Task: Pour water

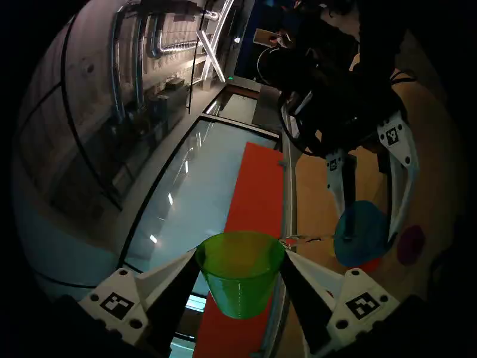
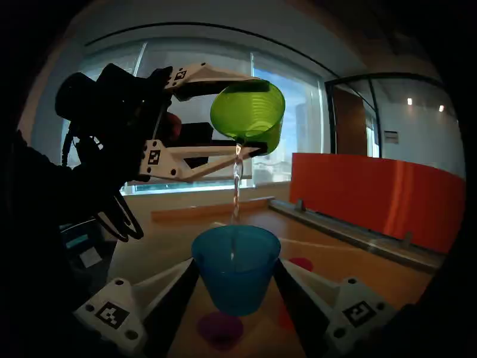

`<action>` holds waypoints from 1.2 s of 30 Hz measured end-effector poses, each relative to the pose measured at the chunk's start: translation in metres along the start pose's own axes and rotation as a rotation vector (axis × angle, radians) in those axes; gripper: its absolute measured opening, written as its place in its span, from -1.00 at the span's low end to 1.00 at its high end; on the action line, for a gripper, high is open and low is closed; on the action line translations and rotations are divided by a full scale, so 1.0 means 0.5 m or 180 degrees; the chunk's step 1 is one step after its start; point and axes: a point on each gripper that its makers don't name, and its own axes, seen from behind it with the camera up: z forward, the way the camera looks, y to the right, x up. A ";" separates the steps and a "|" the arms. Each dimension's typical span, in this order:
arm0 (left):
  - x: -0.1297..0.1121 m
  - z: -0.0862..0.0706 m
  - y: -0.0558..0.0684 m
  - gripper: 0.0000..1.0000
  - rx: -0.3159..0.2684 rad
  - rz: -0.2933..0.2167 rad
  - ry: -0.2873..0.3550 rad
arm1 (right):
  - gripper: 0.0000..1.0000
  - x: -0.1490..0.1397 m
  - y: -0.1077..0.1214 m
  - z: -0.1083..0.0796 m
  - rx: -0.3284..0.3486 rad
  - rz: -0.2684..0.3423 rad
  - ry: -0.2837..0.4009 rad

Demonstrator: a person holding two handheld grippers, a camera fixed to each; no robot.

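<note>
My left gripper (image 1: 241,268) is shut on a green translucent cup (image 1: 241,277), tipped on its side. In the right gripper view that green cup (image 2: 249,116) hangs tilted between the left gripper's white fingers (image 2: 203,74), and a thin stream of water (image 2: 237,185) falls from its lip. The stream lands in a blue cup (image 2: 236,271) held upright by my right gripper (image 2: 236,280), which is shut on it. In the left gripper view the blue cup (image 1: 359,232) sits between the right gripper's fingers (image 1: 405,179), below and to the right.
A wooden table (image 2: 334,256) carries coloured round mats: a magenta one (image 2: 219,328) and a red one (image 2: 303,262). An orange partition (image 2: 387,197) runs along the table's far side. Large windows (image 2: 179,119) stand behind. A person's dark sleeve (image 2: 42,197) is at left.
</note>
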 end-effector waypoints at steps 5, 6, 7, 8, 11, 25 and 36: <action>0.004 0.000 0.001 0.75 -0.0002 0.0079 0.0002 | 0.75 0.005 0.000 0.001 -0.0001 0.0001 0.0020; 0.005 0.000 0.002 0.75 -0.0004 0.0091 0.0002 | 0.75 0.005 0.000 0.001 -0.0002 0.0001 0.0022; 0.007 0.000 0.002 0.75 -0.0003 0.0098 0.0006 | 0.75 0.006 0.000 0.000 -0.0003 -0.0001 0.0023; 0.009 0.000 0.002 0.75 -0.0001 0.0105 0.0009 | 0.75 0.006 0.000 0.000 -0.0004 -0.0003 0.0024; 0.013 0.000 0.000 0.75 0.0002 0.0128 0.0016 | 0.75 0.007 0.000 0.000 -0.0009 -0.0006 0.0026; 0.021 0.000 -0.010 0.74 0.0033 0.0362 -0.0003 | 0.75 0.009 0.004 -0.005 -0.0014 -0.0008 0.0049; 0.029 0.003 -0.022 0.75 0.0069 0.0547 0.0009 | 0.75 0.010 0.007 -0.008 -0.0019 -0.0010 0.0063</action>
